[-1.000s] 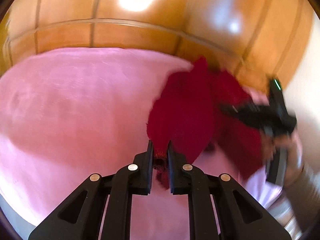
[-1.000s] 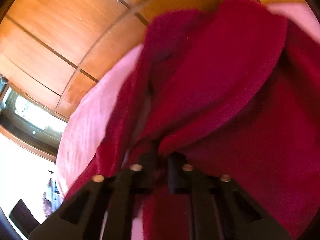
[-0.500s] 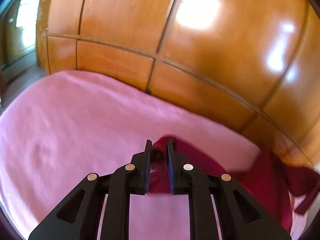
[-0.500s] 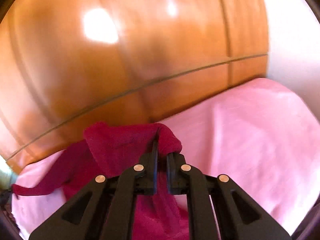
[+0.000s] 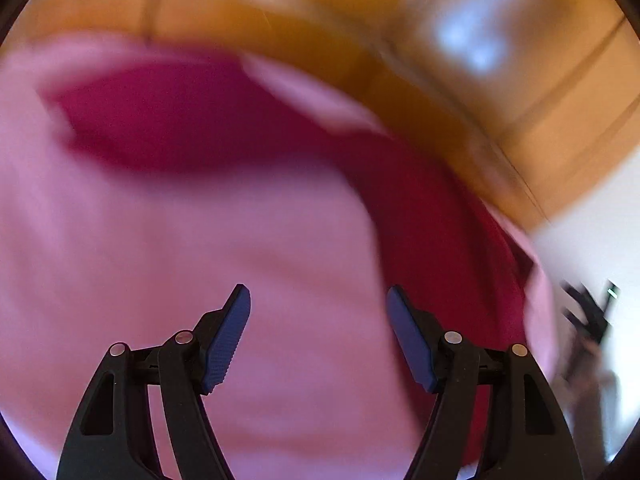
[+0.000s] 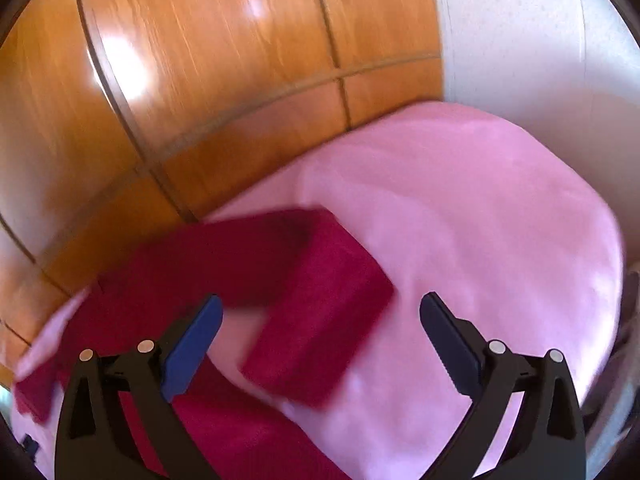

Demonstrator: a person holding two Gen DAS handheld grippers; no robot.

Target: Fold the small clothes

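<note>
A dark red garment [image 5: 192, 120] lies spread on the pink cloth-covered surface [image 5: 240, 248]; it looks blurred in the left wrist view, stretching from the upper left round to the right. In the right wrist view the garment [image 6: 320, 292] lies at the left and centre, one sleeve bent toward me. My left gripper [image 5: 318, 308] is open and empty above bare pink cloth. My right gripper [image 6: 320, 316] is open and empty, just above the sleeve end. The right gripper also shows blurred at the far right of the left wrist view [image 5: 588, 312].
A glossy wooden panelled wall [image 6: 200, 80] runs close behind the pink surface. A white wall [image 6: 520, 32] stands at the right. The surface's far edge [image 6: 400, 120] meets these walls.
Both grippers were shut on the red garment; now both are open and the garment lies on the pink surface. Both views have swung and pulled back.
</note>
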